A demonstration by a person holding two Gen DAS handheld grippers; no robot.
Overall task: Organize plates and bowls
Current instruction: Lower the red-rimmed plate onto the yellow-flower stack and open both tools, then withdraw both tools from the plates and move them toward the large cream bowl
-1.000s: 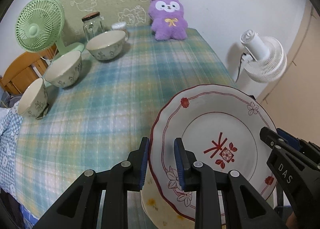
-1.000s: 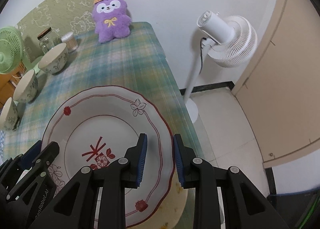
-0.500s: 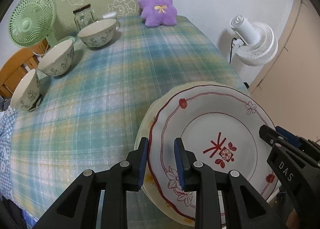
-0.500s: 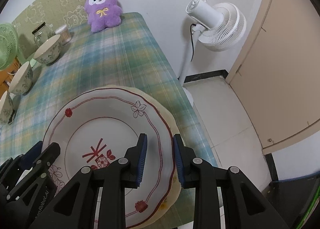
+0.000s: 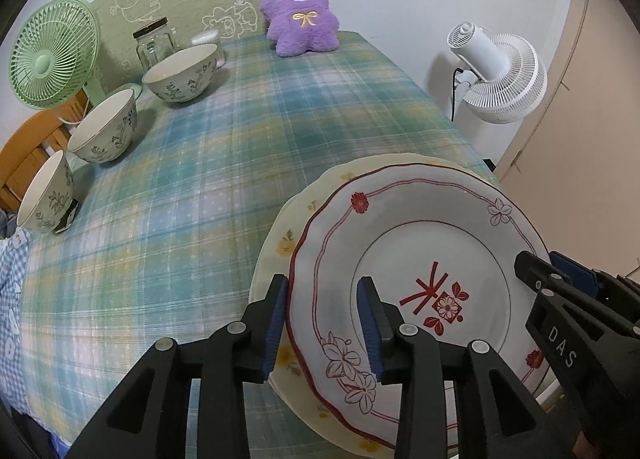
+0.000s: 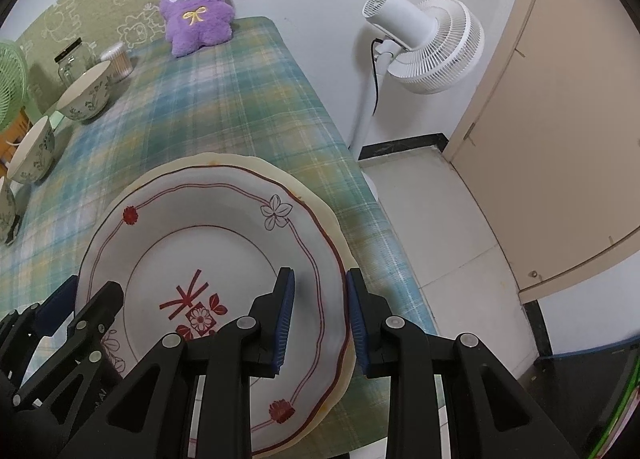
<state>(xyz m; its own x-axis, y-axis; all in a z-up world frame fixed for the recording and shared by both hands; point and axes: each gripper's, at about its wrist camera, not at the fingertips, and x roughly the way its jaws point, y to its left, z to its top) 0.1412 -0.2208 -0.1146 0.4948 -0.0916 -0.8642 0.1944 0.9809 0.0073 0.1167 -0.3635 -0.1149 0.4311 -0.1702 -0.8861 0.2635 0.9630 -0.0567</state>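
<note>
The red-patterned plate [image 5: 404, 259] sits on the yellow plate [image 5: 280, 247]; left gripper [image 5: 322, 325] is opening around its rim, right gripper [image 6: 320, 317] clamps its opposite rim.

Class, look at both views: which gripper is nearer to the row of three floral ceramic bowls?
Left. The left gripper straddles the red-patterned plate's rim on the side facing the bowls; the right gripper holds the opposite rim.

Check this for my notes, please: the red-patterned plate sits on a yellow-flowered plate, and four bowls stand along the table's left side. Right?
Nearly. The red-patterned plate does sit on the yellow-flowered plate, but the left wrist view shows three bowls along the table's left side: far, middle and near.
</note>
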